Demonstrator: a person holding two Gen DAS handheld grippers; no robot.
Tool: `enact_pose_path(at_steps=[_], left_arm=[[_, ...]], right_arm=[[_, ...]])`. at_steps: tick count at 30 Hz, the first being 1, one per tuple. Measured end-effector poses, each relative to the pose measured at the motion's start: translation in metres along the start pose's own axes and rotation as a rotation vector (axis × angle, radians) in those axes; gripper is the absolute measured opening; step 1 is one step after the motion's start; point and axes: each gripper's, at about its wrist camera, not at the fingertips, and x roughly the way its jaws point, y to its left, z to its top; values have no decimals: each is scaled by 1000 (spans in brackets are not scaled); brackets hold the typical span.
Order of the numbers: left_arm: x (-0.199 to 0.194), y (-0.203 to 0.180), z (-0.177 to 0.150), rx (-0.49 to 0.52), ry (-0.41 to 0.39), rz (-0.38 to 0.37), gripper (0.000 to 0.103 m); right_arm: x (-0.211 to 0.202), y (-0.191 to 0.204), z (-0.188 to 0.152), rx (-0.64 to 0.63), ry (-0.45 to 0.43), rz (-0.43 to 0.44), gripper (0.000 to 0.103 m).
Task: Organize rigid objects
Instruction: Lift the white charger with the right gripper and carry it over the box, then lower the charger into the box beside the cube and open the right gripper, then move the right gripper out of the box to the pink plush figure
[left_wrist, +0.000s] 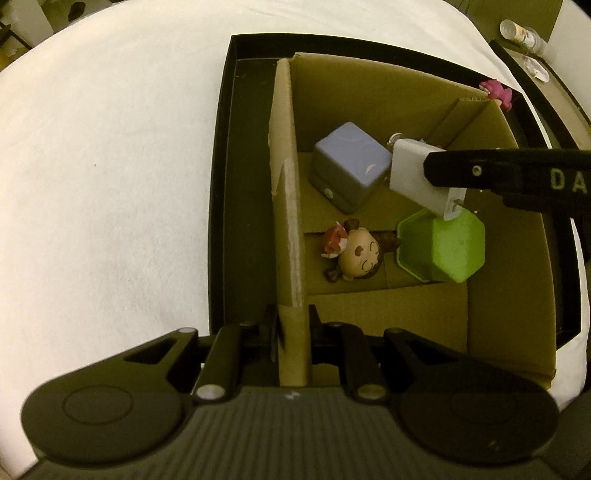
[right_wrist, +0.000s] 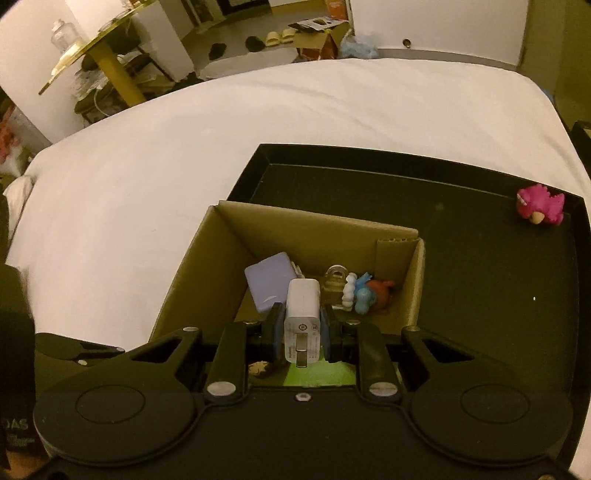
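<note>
The left gripper (left_wrist: 293, 328) is closed tight on the side wall of the cardboard box (left_wrist: 284, 206), which stands in a black tray (right_wrist: 480, 295) on the white bed (right_wrist: 258, 122). The right gripper (right_wrist: 303, 332) pinches a white charger (right_wrist: 302, 321) and holds it above the box, over a purple cube (left_wrist: 349, 166), a green container (left_wrist: 441, 247) and a doll figure (left_wrist: 354, 254). A pink toy (right_wrist: 541, 204) sits in the far corner of the tray

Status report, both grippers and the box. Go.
Left gripper shut on cardboard box wall. Right gripper shut on white charger, over box. Purple cube, green container underneath.
</note>
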Motion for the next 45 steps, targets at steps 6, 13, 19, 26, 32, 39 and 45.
enact_pose_path(at_steps=[6, 13, 19, 26, 32, 39, 45], left_arm=[[1, 2, 0, -1, -1, -5, 13], [2, 3, 0, 0, -1, -6, 13], [2, 3, 0, -1, -1, -6, 13], [3, 1, -1, 2, -1, -4, 13], [4, 1, -2, 1, -3, -5, 13], [3, -1, 0, 2, -1, 0, 13], [3, 0, 1, -3, -2, 3, 13]], right_arm=[[4, 2, -1, 17, 22, -16, 21], [3, 2, 0, 24, 20, -13, 26], [-3, -1, 0, 30, 4, 3, 34], [-15, -5, 3, 10, -23, 15, 34], [-33, -18, 11, 1, -70, 12, 34], [-50, -53, 23, 21, -126, -34, 35], [-51, -88, 24, 16, -149, -54, 35]])
